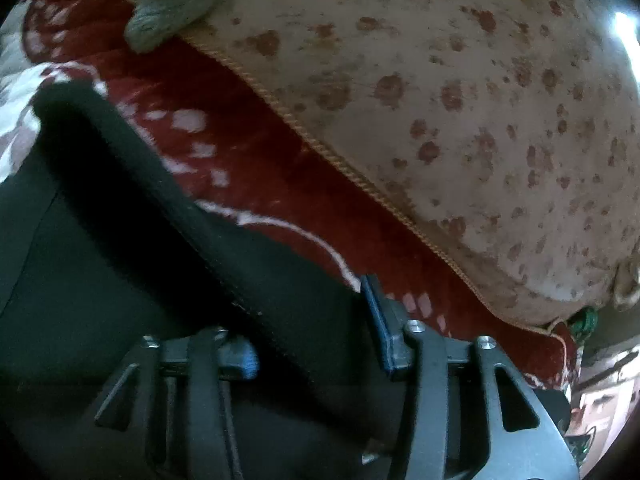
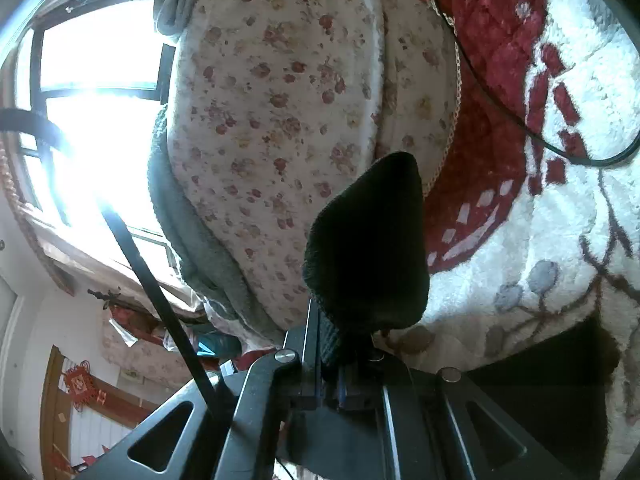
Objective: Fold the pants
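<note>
My left wrist view is dim and soft: motion blur across the floral quilt (image 1: 460, 92) and the red blanket (image 1: 256, 152). The black pants (image 1: 168, 264) read as near-solid black, seams barely visible. One blown-out strip of light (image 1: 626, 36) at the right edge. My right wrist view is sharper but heavily backlit: window (image 2: 92, 92) fully clipped, flare bleeding over its frame. Pants bunch (image 2: 368, 248) there is a dark silhouette, knit texture faint. White fleece (image 2: 560, 220) on the right is well lit. Both views show strong fisheye bending and black corner vignetting.
</note>
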